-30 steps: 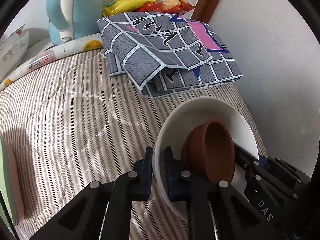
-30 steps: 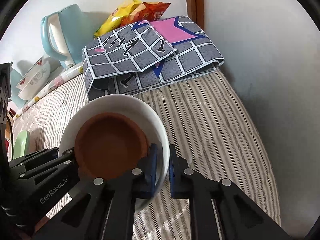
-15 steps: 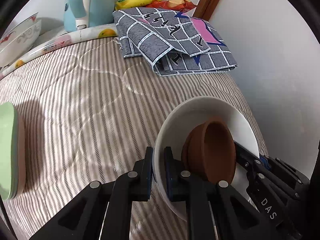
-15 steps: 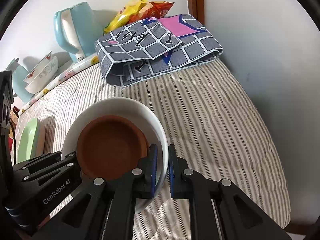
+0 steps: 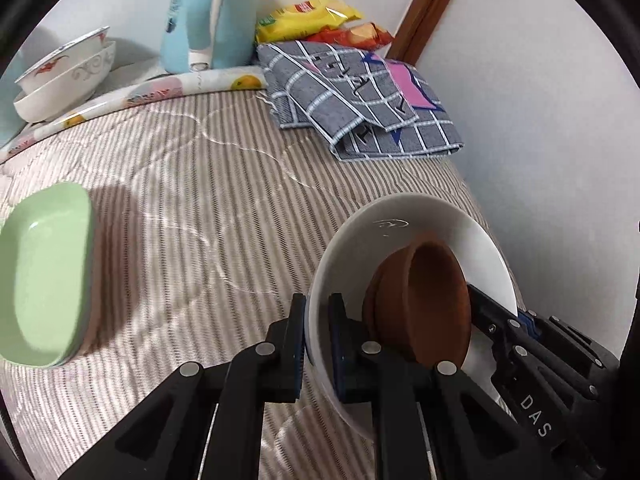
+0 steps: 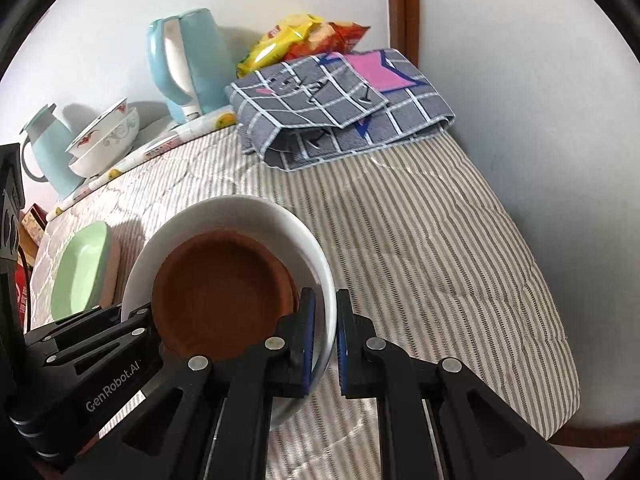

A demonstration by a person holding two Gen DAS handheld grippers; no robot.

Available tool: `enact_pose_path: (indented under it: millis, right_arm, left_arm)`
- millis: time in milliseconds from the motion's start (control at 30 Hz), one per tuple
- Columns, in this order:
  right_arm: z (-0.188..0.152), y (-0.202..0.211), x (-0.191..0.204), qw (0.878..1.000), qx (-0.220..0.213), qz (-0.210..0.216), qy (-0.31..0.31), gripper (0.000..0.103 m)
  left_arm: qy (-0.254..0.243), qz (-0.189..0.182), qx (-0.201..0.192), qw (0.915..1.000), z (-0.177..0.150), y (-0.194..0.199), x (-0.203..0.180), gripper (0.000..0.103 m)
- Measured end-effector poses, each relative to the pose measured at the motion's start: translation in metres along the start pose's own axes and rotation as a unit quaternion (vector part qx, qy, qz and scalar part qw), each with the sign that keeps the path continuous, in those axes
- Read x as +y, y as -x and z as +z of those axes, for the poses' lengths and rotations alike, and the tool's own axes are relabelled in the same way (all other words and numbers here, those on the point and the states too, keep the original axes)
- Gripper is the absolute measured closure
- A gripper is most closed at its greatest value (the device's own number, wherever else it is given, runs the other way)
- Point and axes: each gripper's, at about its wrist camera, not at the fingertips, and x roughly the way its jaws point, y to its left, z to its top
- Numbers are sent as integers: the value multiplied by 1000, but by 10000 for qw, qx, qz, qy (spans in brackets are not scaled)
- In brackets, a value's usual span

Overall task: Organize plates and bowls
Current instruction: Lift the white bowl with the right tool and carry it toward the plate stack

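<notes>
A white bowl (image 5: 404, 220) with a brown bowl (image 5: 432, 300) nested inside is held above the striped table cover. My left gripper (image 5: 318, 344) is shut on its left rim. My right gripper (image 6: 325, 340) is shut on its right rim; the white bowl (image 6: 240, 210) and brown bowl (image 6: 224, 288) also show in the right wrist view. A green dish (image 5: 44, 272) lies on a pinkish dish at the left, also in the right wrist view (image 6: 78, 276). Two stacked patterned white bowls (image 5: 66, 76) stand at the back left.
A folded grey checked cloth (image 5: 360, 100) lies at the back right near the wall. A light blue kettle (image 6: 186, 64), snack bags (image 5: 316, 20) and a second blue jug (image 6: 46, 148) stand along the back. The table edge (image 6: 560, 360) drops off at right.
Both grippers have pulled back and up from the cloth with the nested bowls still held. The green dish has come into view at the left.
</notes>
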Motion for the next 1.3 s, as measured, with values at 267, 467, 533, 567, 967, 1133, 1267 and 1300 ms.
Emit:
enact_pose_path:
  millis: [267, 467, 533, 567, 967, 1133, 1267, 1300]
  right_arm:
    - [5, 13, 36, 9999, -107, 102, 30, 94]
    - [8, 19, 64, 9996, -175, 216, 101, 94]
    - [9, 20, 73, 9994, -212, 231, 145, 94]
    - [9, 21, 77, 9993, -227, 249, 160, 94]
    - [13, 25, 120, 9981, -309, 423, 332, 94]
    - [16, 26, 133, 9974, -333, 505, 397, 94]
    - [17, 26, 144, 9965, -365, 559, 497, 94]
    - [18, 25, 147, 9963, -368, 571, 527, 94]
  left_arm:
    - [72, 87, -215, 9997, 8, 27, 30, 92]
    - [153, 156, -330, 9992, 11, 44, 55, 92]
    - [170, 178, -369, 9990, 12, 50, 62, 92]
    - [185, 184, -384, 9989, 13, 52, 67, 92]
    - [333, 319, -564, 9973, 16, 77, 102, 92]
    - [420, 372, -645, 9963, 19, 86, 115, 92]
    - [471, 432, -686, 9956, 20, 91, 124, 92]
    - [481, 446, -691, 9955, 20, 92, 126, 92]
